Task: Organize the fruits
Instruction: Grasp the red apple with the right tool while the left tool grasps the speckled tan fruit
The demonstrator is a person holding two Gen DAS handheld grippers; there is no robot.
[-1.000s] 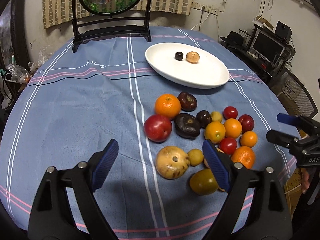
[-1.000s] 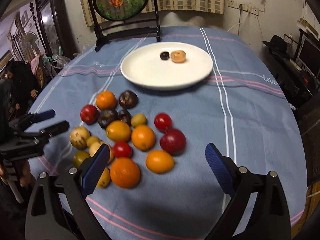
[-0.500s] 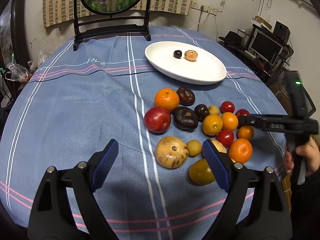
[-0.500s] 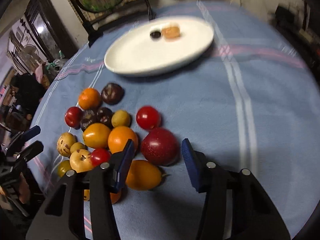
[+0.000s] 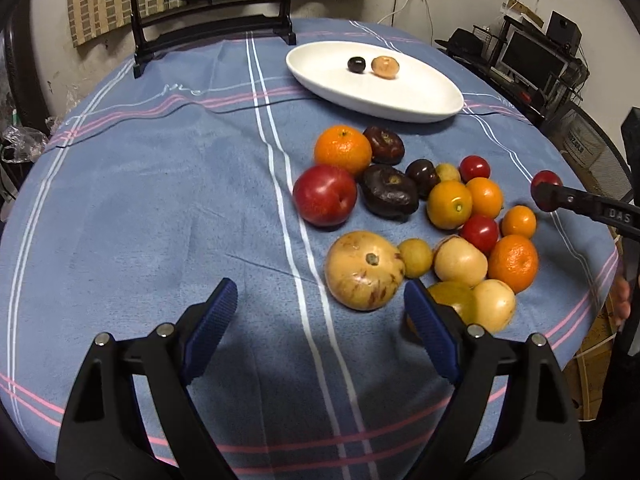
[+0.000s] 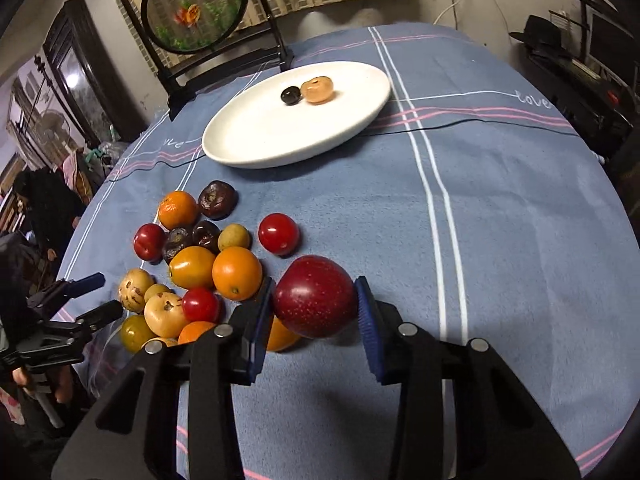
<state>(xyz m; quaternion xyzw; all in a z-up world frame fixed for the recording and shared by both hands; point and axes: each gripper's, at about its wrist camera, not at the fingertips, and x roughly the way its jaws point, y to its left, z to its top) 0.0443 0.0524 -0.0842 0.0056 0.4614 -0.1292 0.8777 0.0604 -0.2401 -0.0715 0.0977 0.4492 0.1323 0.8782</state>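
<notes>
Fruits (image 5: 404,208) cluster below the plate (image 5: 416,100); only the right view shows right gripper (image 6: 316,304) clamping the red apple (image 6: 314,296); left gripper (image 5: 320,316) gapes empty.

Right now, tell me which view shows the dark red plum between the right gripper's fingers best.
Right wrist view: the dark red plum fills the right gripper. The left wrist view shows only a sliver of it behind that gripper's finger.
</notes>
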